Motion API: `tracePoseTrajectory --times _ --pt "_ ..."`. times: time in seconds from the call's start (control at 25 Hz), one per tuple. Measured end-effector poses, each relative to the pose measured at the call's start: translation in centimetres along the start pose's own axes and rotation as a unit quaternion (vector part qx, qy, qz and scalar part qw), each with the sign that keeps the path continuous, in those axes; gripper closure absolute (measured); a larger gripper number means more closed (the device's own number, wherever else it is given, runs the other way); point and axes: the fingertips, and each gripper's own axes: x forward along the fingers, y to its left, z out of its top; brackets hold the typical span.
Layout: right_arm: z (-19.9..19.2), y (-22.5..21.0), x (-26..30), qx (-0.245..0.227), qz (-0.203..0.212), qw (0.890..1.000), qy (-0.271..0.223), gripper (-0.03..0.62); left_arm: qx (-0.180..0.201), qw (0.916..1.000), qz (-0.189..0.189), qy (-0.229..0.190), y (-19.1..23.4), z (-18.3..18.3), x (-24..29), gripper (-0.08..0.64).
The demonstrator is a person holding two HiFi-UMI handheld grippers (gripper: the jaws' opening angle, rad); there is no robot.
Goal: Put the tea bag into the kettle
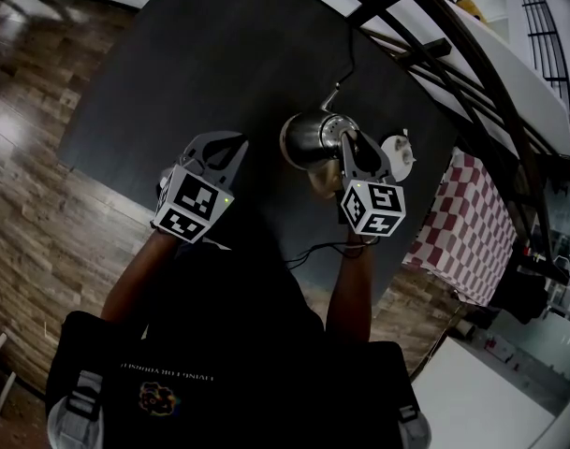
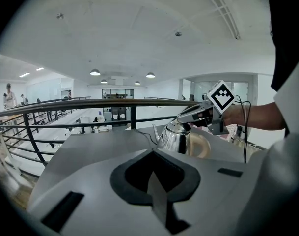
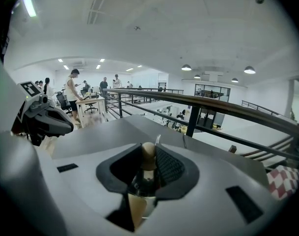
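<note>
Sitting on the dark table (image 1: 219, 54), the shiny steel kettle (image 1: 308, 140) with pale handle and lid knob is being clamped at its top by the right gripper (image 1: 348, 146). The left gripper (image 1: 232, 146) is hovering nearby, jaws together and empty.

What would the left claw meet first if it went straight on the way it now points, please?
Probably the bare table, just left of the kettle, though depth is unclear.

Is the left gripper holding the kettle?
No, the left gripper has its jaws together with nothing between them, and the kettle stands beyond them, at the right gripper.
</note>
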Motion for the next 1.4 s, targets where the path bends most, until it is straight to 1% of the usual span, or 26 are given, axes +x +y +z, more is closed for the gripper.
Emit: tracePoseTrajectory --times 0.4,0.52,0.6,0.64,0.76,0.88,0.96,1.0,1.04,1.08,1.16,1.4 --pt "-0.1 0.1 0.3 0.004 -0.008 1.0 -0.014 0.492 0.004 1.0 0.001 -0.005 -0.3 0.4 -0.3 0.555" --pt "0.1 0.3 0.1 0.015 0.003 1.0 -0.027 0.489 -0.001 1.0 -0.002 -0.009 -0.6 0.4 -0.3 0.555" --pt "0.7 0.5 -0.4 0.025 0.012 0.999 -0.043 0.409 -0.004 0.9999 -0.006 -0.013 -1.0 0.7 -0.3 0.555" --pt "1.1 0.5 -0.9 0.028 0.014 0.998 -0.052 0.388 -0.002 0.9998 -0.008 -0.015 -1.1 1.0 -0.3 0.555" --pt "2.7 0.5 -3.1 0.036 0.014 0.996 -0.084 0.383 0.007 0.9997 -0.014 -0.021 -1.7 1.8 -0.6 0.555" --pt "4.2 1.2 -5.9 0.045 0.027 0.992 -0.117 0.385 0.018 0.9992 -0.022 -0.026 -2.6 2.6 -0.8 0.555" --pt "4.8 2.0 -7.9 0.053 0.036 0.988 -0.137 0.398 0.022 0.9988 -0.03 -0.031 -3.4 3.1 -0.9 0.555" --pt "5.0 2.4 -8.9 0.06 0.04 0.987 -0.147 0.43 0.024 0.9985 -0.035 -0.035 -3.8 3.4 -1.0 0.555" --pt "5.1 2.9 -9.8 0.066 0.044 0.985 -0.155 0.493 0.026 0.9981 -0.04 -0.039 -4.4 3.6 -1.2 0.555" --pt "5.2 3.5 -10.7 0.072 0.051 0.983 -0.162 0.531 0.028 0.9977 -0.044 -0.042 -4.9 3.8 -1.3 0.555" --pt "5.1 4.7 -12.1 0.079 0.067 0.98 -0.17 0.566 0.036 0.9972 -0.049 -0.045 -5.9 4.1 -1.5 0.555" --pt "3.4 7.6 -13.7 0.076 0.089 0.981 -0.157 0.575 0.052 0.9953 -0.071 -0.041 -8.5 4.1 -1.4 0.555"
